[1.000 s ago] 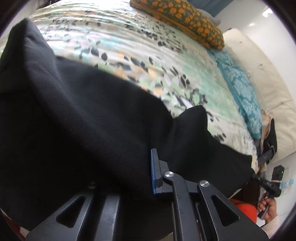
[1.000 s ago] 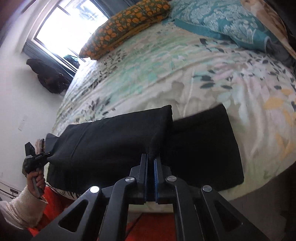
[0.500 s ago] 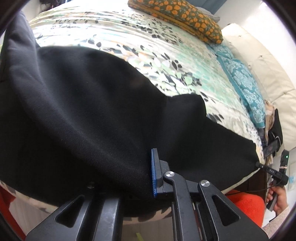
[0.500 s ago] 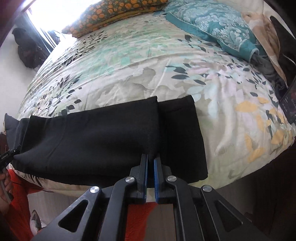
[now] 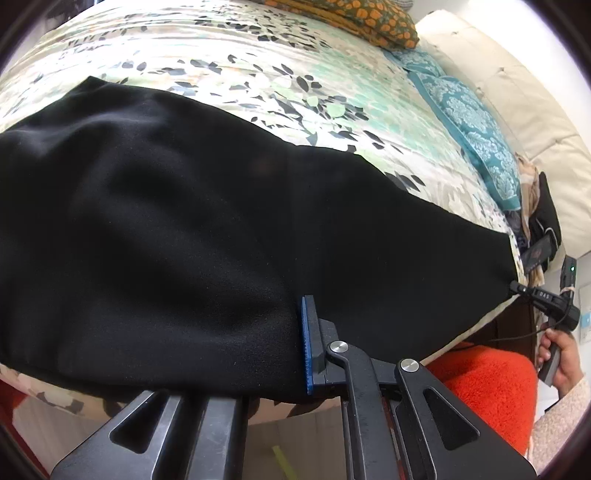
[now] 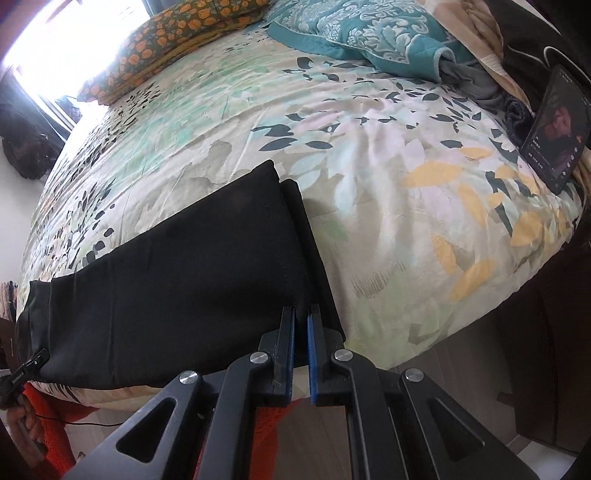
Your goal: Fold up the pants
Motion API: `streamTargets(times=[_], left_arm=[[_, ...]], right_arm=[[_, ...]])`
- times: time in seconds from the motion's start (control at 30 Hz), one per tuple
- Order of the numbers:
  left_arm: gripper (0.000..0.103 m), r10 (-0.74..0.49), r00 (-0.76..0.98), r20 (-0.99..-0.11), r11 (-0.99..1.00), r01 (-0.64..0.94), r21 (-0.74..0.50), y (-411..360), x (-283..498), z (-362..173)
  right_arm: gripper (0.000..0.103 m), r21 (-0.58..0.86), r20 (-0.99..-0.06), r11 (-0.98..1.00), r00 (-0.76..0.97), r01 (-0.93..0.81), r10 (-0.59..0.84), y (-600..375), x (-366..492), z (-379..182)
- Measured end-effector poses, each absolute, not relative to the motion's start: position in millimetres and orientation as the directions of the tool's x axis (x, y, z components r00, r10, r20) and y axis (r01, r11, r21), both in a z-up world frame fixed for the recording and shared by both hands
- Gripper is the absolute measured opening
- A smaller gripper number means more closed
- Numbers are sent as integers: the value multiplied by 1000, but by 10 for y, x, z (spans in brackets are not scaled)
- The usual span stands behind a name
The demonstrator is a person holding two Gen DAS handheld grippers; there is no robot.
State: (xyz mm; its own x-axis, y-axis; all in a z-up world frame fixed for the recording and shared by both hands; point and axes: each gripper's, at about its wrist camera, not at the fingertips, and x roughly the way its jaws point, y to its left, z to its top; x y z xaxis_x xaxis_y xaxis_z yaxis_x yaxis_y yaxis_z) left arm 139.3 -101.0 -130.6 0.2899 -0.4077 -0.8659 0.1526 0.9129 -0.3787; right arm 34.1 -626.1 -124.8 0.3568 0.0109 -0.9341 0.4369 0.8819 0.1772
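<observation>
My right gripper (image 6: 301, 325) has its jaws pressed nearly together on the near edge of the black pants (image 6: 177, 280), pinching a thin fold of the cloth between the blue pads. My left gripper (image 5: 295, 332) is also closed on the pants (image 5: 192, 221): only its right-side blue pad shows, pressed against the fabric, while the other jaw is hidden under the cloth.

The pants lie flat along the near edge of the bed (image 6: 369, 177), folded lengthwise into one long black band. In the right wrist view, the end by my jaws shows two layers, the upper one set slightly back from the lower. The far end of the band reaches the left, where the left gripper's tip (image 6: 33, 363) grips its corner. In the left wrist view, the band runs off to the right, and the right gripper (image 5: 546, 295) holds that corner, with a hand (image 5: 557, 354) wrapped around its handle.

The bed wears a leaf-patterned cover in green, black and yellow. An orange-flowered pillow (image 6: 159, 48) and a teal patterned pillow (image 6: 369, 33) lie at the far side. A phone (image 6: 554, 125) stands propped at the right of the bed. Red-orange fabric (image 5: 480, 387) shows below the bed's edge.
</observation>
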Motion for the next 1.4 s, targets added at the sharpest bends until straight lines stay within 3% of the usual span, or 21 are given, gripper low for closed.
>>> streamTargets(times=[0.23,0.3,0.37,0.4,0.43,0.6,0.77,0.83,0.97,1.03,1.1,1.13,1.17,1.23,1.4], left_arm=[[7,-406,265,-875,912,171,-372,-1000,1392,-1301],[12,-393,233,-889,918,159,-364,-985,1382,-1350],[27,-381,211,-900,921,169,-350,-932,1308,-1340],[43,-369,204,-907,925,179,-336,-892,1246,-1316],[55,-362,201,-910,925,193,-326,-828,1166,-1281],[59,-325,251,-912,930,260,-260,-487,808,-1052],[72,-225,469,-854,974,130,-186,42,1146,-907],[72,-118,510,-852,992,98,-79,189,1328,-997],[72,97,418,-903,975,143,171,400,1436,-1367],[80,153,453,-878,962,134,237,558,1365,-1333],[84,174,435,-883,971,72,227,817,1383,-1304],[89,166,423,-891,979,37,200,956,1402,-1294],[89,173,417,-892,981,6,193,1069,1409,-1293],[90,213,436,-874,975,-36,219,1257,1391,-1277],[85,146,476,-867,989,-74,126,1421,1247,-1142]], right_arm=[[8,207,-940,871,336,446,51,-6273,295,-1161],[23,190,-954,862,296,470,49,-6329,280,-1238],[56,148,-959,853,283,500,0,-6378,226,-1219],[59,134,-956,846,292,516,-27,-6399,183,-1170],[60,123,-951,840,306,528,-53,-6405,136,-1105],[60,65,-908,869,391,491,-153,-6022,71,-674],[64,214,-868,930,495,301,40,-4867,423,-577],[64,297,-853,930,497,214,158,-4317,666,-673],[64,376,-833,925,457,56,311,-3171,1104,-1008],[64,314,-861,949,408,-40,303,-2671,1256,-1229],[64,130,-929,985,333,-110,160,-2335,1294,-1538],[68,53,-944,991,318,-122,90,-2285,1269,-1676],[79,52,-926,991,367,-123,95,-2333,1203,-1705],[91,66,-920,996,384,-55,82,-2519,1142,-1771],[102,44,-922,999,382,-31,52,-2598,1155,-1808]])
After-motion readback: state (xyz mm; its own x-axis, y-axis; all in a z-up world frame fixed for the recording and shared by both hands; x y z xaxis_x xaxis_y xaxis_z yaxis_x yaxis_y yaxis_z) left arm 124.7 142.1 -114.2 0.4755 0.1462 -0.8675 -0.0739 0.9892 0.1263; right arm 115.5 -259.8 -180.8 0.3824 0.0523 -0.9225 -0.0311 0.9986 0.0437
